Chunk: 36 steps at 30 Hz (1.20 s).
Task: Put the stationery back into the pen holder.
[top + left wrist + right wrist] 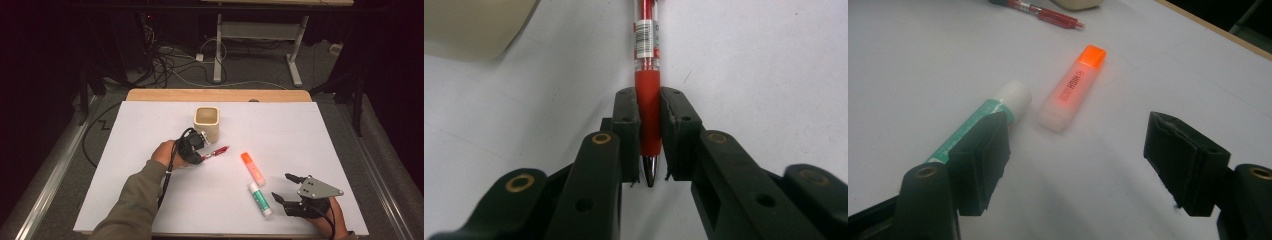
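A red pen (216, 151) lies on the white table sheet just right of my left gripper (201, 159). In the left gripper view both black pads press on the pen's red rubber grip (649, 107), with the metal tip pointing back toward the camera. The left gripper (649, 135) is shut on the pen. My right gripper (283, 186) rests near the table's front right corner, jaws wide apart and empty. An orange highlighter (1073, 87) and a green-and-white glue stick (983, 122) lie ahead of the right gripper (1078, 160).
A beige square cup (207, 123) stands upright just behind the left gripper; its wall shows as the cup (474, 25) at the top left. The highlighter (253, 168) and glue stick (260, 198) lie between the two hands. The white sheet (300, 130) covers the table.
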Tool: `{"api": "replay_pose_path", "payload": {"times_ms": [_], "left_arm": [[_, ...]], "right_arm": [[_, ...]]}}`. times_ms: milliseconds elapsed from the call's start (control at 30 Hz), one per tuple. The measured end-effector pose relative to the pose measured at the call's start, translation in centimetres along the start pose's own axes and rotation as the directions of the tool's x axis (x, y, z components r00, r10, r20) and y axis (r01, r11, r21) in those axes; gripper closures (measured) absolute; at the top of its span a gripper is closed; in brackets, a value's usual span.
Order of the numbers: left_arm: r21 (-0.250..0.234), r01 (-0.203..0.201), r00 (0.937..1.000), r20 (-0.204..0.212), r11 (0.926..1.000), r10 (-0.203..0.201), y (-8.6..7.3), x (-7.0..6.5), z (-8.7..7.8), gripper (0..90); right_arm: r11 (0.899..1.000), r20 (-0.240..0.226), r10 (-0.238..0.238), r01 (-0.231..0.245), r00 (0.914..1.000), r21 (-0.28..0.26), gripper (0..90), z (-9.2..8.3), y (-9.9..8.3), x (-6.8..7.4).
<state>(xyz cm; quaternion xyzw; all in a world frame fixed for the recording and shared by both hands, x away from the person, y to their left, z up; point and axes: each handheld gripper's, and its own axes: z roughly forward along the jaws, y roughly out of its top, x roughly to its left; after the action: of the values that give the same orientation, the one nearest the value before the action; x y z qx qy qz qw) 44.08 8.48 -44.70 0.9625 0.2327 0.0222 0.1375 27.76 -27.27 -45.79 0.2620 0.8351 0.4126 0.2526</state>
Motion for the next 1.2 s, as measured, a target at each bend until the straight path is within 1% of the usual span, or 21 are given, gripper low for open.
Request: {"api": "replay_pose_path", "payload": {"times_ms": [100, 167, 233, 300, 333, 400, 467, 500, 533, 567, 633, 700, 767, 833, 867, 967, 1000, 1033, 1067, 1133, 1200], "left_arm": [[-0.018, -0.01, 0.9998, -0.015, 0.9998, 0.01, -0.3, -0.2, 0.0, 77.1], [-0.036, -0.006, 0.9998, -0.02, 0.9993, 0.005, -0.5, -0.4, 0.0, 77.3], [-0.061, -0.003, 1.0, -0.005, 0.9981, 0.002, -0.8, -0.4, -0.2, 77.3], [-0.097, 0.005, 0.9996, 0.027, 0.9953, -0.002, -1.0, -0.5, -0.6, 77.4], [-0.112, 0.006, 0.9997, 0.022, 0.9937, -0.004, -1.1, -0.7, -0.8, 77.4], [-0.127, -0.002, 0.9998, 0.02, 0.9919, 0.005, -1.2, -1.0, -1.2, 77.3], [-0.158, -0.003, 0.9999, 0.01, 0.9874, 0.005, -1.4, -1.3, -1.7, 77.4], [-0.167, -0.007, 0.9996, 0.024, 0.986, 0.012, -1.4, -1.5, -1.8, 77.4], [-0.174, -0.012, 0.9996, 0.022, 0.9847, 0.016, -1.4, -1.7, -1.9, 77.4], [-0.18, -0.01, 0.9997, 0.019, 0.9836, 0.013, -1.4, -1.9, -2.0, 77.3], [-0.183, -0.032, 0.9988, 0.032, 0.9826, 0.038, -1.3, -2.4, -2.2, 77.4], [-0.187, -0.035, 0.9984, 0.038, 0.9817, 0.043, -1.2, -2.6, -2.3, 77.4], [-0.183, -0.052, 0.9979, 0.029, 0.9818, 0.058, -1.0, -3.0, -2.4, 77.3], [-0.18, -0.066, 0.9966, 0.037, 0.9815, 0.074, -0.8, -3.4, -2.6, 77.4], [-0.18, -0.066, 0.9968, 0.032, 0.9814, 0.073, -0.7, -3.6, -2.7, 77.4], [-0.173, -0.079, 0.9939, 0.063, 0.9817, 0.091, -0.2, -4.2, -2.6, 77.3], [-0.164, -0.085, 0.9933, 0.064, 0.9828, 0.097, 0.0, -4.4, -2.5, 77.3], [-0.161, -0.091, 0.9928, 0.061, 0.9828, 0.102, 0.2, -4.6, -2.4, 77.4], [-0.161, -0.091, 0.9928, 0.061, 0.9828, 0.102, 0.2, -4.6, -2.4, 77.3], [-0.158, -0.099, 0.9914, 0.069, 0.9824, 0.111, 0.6, -4.9, -2.5, 77.3], [-0.149, -0.114, 0.9895, 0.07, 0.9821, 0.126, 1.3, -5.6, -2.7, 77.3]], "right_arm": [[1.0, 0.002, -0.002, 0.002, 1.0, 0.003, 26.9, 0.0, 0.0, 0.1], [1.0, 0.012, -0.014, 0.014, 0.9998, 0.005, 26.8, 0.1, 0.1, 0.2], [1.0, 0.028, -0.022, 0.022, 0.9994, 0.0, 26.4, 0.1, 0.2, 0.3], [1.0, 0.042, -0.028, 0.029, 0.9987, -0.011, 25.8, 0.1, 0.3, 0.3], [0.999, 0.048, -0.044, 0.045, 0.9979, -0.024, 23.5, 0.1, 0.4, 0.4], [0.997, 0.065, -0.068, 0.07, 0.9956, -0.034, 23.5, 0.2, 0.8, 0.6], [0.995, 0.082, -0.084, 0.087, 0.9931, -0.037, 22.9, 0.3, 1.1, 0.9], [0.995, 0.084, -0.091, 0.095, 0.9922, -0.037, 21.3, 0.5, 1.2, 0.9], [0.994, 0.089, -0.098, 0.101, 0.9912, -0.037, 20.1, 0.6, 1.4, 1.0], [0.993, 0.1, -0.11, 0.114, 0.9889, -0.035, 18.3, 0.7, 1.5, 1.1], [0.987, 0.138, -0.153, 0.159, 0.9786, -0.032, 16.6, 0.9, 2.0, 1.4], [0.98, 0.143, -0.184, 0.193, 0.9725, -0.049, 15.4, 1.1, 2.5, 1.6], [0.972, 0.158, -0.224, 0.232, 0.9617, -0.035, 15.8, 1.6, 3.0, 2.1], [0.963, 0.168, -0.262, 0.268, 0.9504, -0.015, 16.8, 2.3, 3.3, 2.6], [0.958, 0.168, -0.283, 0.288, 0.9443, -0.003, 17.8, 2.7, 3.5, 2.9], [0.945, 0.174, -0.322, 0.327, 0.9306, -0.001, 22.9, 3.6, 3.9, 3.5], [0.937, 0.184, -0.344, 0.351, 0.9208, -0.002, 25.1, 3.9, 4.0, 3.8], [0.923, 0.206, -0.378, 0.386, 0.9024, 0.004, 27.3, 4.1, 4.1, 4.1], [0.923, 0.206, -0.378, 0.386, 0.9024, 0.004, 27.3, 4.1, 4.1, 4.1], [0.895, 0.24, -0.437, 0.446, 0.8669, 0.018, 28.0, 5.0, 4.5, 5.0], [0.883, 0.253, -0.46, 0.467, 0.8512, 0.034, 29.3, 5.7, 4.8, 5.5]]}}
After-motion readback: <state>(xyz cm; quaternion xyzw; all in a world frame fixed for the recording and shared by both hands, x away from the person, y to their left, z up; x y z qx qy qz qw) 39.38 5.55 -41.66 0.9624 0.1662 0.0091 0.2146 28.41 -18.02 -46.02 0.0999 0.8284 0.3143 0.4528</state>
